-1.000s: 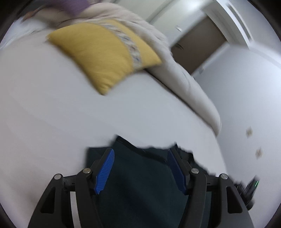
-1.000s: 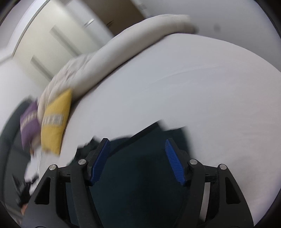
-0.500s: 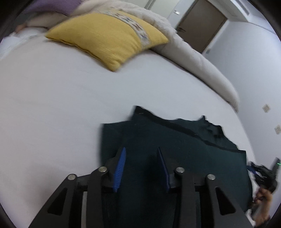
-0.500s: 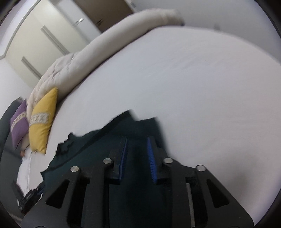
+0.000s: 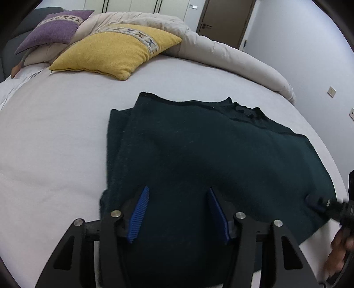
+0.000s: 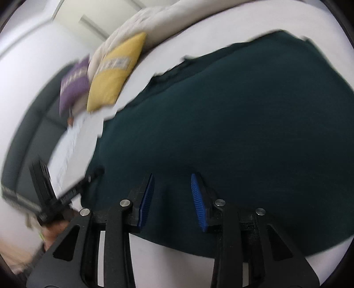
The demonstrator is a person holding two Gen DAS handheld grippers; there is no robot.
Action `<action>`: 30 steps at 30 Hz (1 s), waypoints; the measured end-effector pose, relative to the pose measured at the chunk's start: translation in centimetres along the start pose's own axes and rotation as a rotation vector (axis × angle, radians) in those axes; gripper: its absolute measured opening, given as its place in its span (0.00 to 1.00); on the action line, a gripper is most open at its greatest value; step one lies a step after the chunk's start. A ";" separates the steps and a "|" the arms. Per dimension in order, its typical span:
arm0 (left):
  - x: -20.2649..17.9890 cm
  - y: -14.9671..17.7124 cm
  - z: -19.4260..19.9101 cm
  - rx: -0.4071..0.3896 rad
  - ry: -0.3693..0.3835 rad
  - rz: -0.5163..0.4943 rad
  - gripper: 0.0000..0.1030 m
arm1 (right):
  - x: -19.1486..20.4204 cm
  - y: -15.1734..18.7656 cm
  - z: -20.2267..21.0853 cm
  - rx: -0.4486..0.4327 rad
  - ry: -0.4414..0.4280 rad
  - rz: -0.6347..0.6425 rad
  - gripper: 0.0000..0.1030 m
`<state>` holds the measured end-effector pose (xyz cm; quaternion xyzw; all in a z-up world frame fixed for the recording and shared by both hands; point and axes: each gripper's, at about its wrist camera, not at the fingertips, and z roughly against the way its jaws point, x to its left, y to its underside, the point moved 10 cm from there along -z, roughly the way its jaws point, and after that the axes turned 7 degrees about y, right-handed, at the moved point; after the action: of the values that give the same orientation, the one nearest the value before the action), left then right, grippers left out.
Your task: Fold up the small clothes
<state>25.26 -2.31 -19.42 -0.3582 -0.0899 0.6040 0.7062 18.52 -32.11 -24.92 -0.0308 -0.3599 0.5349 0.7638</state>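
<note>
A dark green knitted garment [image 5: 210, 150] lies spread on the white bed sheet [image 5: 55, 133], its left edge folded over in a narrow strip. My left gripper [image 5: 178, 212] is open just above the garment's near edge, nothing between its blue pads. My right gripper [image 6: 172, 199] is open above the garment [image 6: 232, 115] at its near hem, empty. The right gripper also shows at the right edge of the left wrist view [image 5: 327, 205], and the left gripper at the left of the right wrist view [image 6: 66, 192].
A yellow pillow [image 5: 115, 48] and a purple pillow [image 5: 53, 28] lie at the bed's far side, with a rolled beige duvet [image 5: 221, 51] behind. A brown door [image 5: 225, 20] stands beyond. The right wrist view is motion-blurred.
Both grippers closed half a second ago and have opened again, releasing the garment. The garment now lies flatter and wider on the sheet. The right gripper has swung left over it.
</note>
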 end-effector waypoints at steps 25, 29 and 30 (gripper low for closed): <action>7.9 -1.6 1.0 0.048 0.140 0.356 0.76 | -1.6 -5.0 5.1 -0.134 -0.156 -0.151 0.65; 7.3 -2.1 0.0 0.090 0.182 0.383 0.61 | 0.5 -5.4 1.7 -0.089 -0.230 -0.164 0.65; 7.2 -2.1 -0.3 0.106 0.180 0.383 0.53 | 1.1 -5.5 0.9 -0.077 -0.243 -0.164 0.65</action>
<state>28.94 4.12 -20.51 -0.3837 0.0753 0.6965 0.6016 22.60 -33.88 -21.34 0.0347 -0.4712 0.4562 0.7541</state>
